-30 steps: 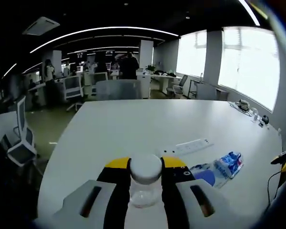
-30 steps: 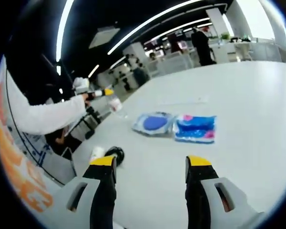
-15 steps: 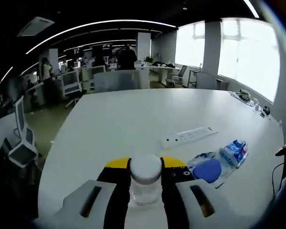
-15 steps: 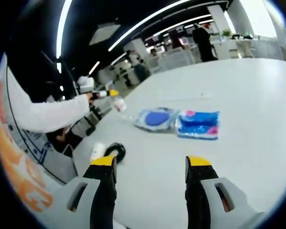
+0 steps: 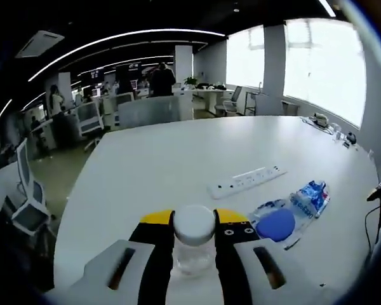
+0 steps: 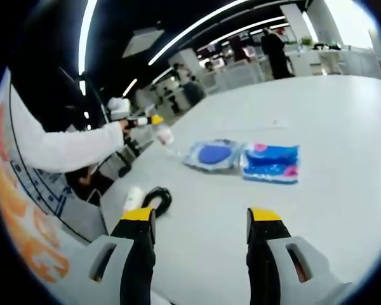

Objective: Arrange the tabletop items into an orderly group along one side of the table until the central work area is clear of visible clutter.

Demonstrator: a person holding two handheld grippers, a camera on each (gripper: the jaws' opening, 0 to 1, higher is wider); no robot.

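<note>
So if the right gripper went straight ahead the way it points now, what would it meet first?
Mostly bare table. The right gripper is open and holds nothing. The blue packets lie ahead, slightly right of its line, so it might meet them first; depth is hard to judge.

Black claw (image 6: 200, 223) (yellow-tipped), white sleeve (image 6: 63, 149).

On the table (image 5: 146, 171), a power strip (image 5: 246, 181) lies beyond the two packets. In the right gripper view, the round-marked packet (image 6: 211, 154) sits just left of the second packet (image 6: 271, 163); a coiled cable (image 6: 156, 199) lies nearer, left of them, with a small cylinder (image 6: 133, 198) beside it.
</note>
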